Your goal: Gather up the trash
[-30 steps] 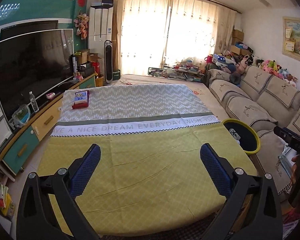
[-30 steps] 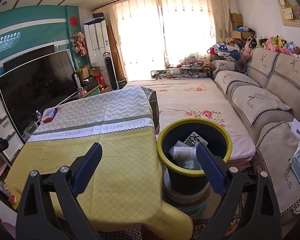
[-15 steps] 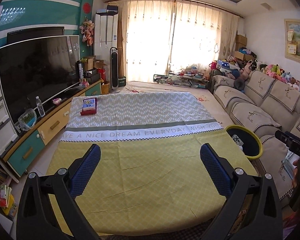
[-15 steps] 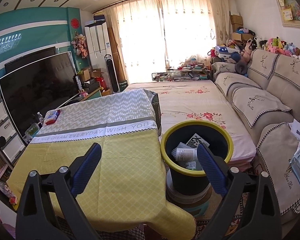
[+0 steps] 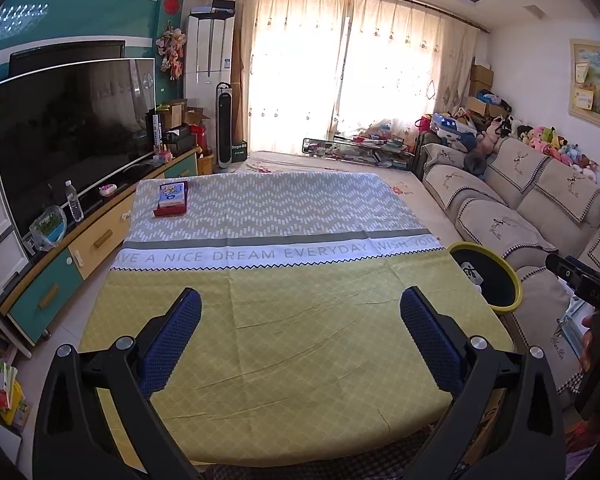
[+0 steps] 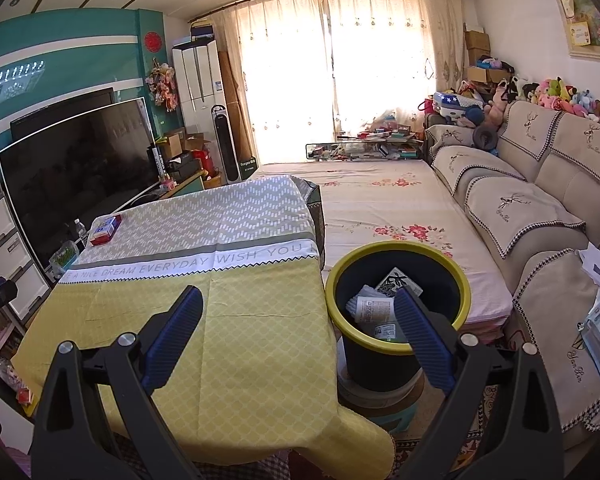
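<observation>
Both grippers hang over the near end of the table, fingers spread wide and holding nothing: the left gripper above the yellow cloth, the right gripper over the table's right edge. The bin stands just right of the table, with trash inside it. A box lies at the far left of the table.

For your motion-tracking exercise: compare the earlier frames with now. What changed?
Both grippers, left gripper and right gripper, rose and drew back slightly, jaws open and empty throughout. The yellow-rimmed dark bin, red-and-blue box and yellow-and-grey tablecloth stayed put.
</observation>
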The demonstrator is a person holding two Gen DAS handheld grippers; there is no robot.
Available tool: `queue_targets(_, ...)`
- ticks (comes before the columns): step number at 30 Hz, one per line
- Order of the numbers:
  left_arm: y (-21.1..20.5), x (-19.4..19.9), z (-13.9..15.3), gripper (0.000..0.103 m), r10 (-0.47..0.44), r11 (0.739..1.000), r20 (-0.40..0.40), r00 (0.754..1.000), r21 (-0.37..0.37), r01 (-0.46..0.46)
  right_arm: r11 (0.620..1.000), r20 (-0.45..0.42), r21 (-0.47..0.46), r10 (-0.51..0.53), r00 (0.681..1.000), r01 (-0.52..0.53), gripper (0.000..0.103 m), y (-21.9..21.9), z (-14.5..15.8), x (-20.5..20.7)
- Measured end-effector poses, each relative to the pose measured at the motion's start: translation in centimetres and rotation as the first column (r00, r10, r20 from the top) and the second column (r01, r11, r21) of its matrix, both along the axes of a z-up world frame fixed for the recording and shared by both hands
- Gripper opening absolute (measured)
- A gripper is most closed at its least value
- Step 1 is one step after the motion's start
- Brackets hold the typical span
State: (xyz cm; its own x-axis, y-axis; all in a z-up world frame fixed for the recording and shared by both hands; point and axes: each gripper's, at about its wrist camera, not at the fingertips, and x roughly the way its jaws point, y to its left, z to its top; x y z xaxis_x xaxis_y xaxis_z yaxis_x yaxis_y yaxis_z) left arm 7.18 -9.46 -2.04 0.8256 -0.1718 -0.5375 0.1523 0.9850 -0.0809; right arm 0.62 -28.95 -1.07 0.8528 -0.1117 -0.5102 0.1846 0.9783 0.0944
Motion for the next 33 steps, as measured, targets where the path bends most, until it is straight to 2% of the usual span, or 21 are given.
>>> queue_targets(33,0.26,-0.11,-0.68,0.098,0.002,1.000,-0.009,1.000,0.000,-0.002,1.000,0.001,-0.004,0.007,1.000,-0.007,0.091,0.38,0.30,0.37)
